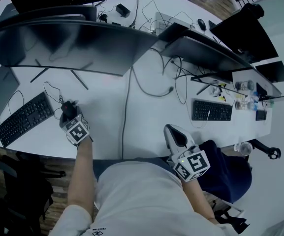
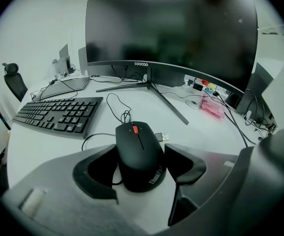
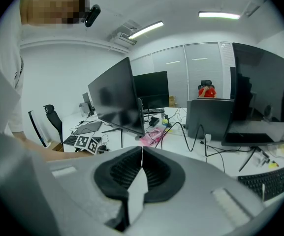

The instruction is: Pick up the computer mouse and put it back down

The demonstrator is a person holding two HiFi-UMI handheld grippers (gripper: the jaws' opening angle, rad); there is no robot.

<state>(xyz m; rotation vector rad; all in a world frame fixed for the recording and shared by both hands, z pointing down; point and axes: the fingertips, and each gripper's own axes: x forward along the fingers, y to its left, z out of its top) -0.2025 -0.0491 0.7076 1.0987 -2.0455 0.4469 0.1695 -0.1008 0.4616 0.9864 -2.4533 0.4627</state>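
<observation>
- While looking down from the head view, shows the left claw [image 1: 69,109] over the white desk [image 1: 146,107], with a black keyboard [image 1: 23,118] just to its left and a curved monitor [image 1: 73,45] beyond its tips. Leaves the dark shape at those tips too small to name from here.
- Shows, in the same view, the right claw [image 1: 171,131] well apart to the right, at the desk's near edge, close to the person's lap.
- Finds, in the left gripper view, the left claw [image 2: 141,150] released, jaws spread wide and straddling a black ThinkPad computer mouse [image 2: 139,156] with a red scroll wheel.
- Puts that mouse flat on the desk [image 2: 205,132], squarely between both jaws, its flanks just beside the pads and its nose pointing away from the claw.
- Places the mouse cable [image 2: 119,109] looped just ahead of the claw, the keyboard [image 2: 60,113] ahead and to the left, and the coocaa monitor [image 2: 171,28] straight ahead on its spread-leg stand [image 2: 149,85].
- Finds, in the right gripper view, the right claw [image 3: 142,156] clenched, jaws meeting along a thin seam, with nothing between them.
- Places the left claw's marker cube [image 3: 87,142] ahead and to the left of the right claw, low on the desk, with dark monitors [image 3: 114,95] standing beyond.
</observation>
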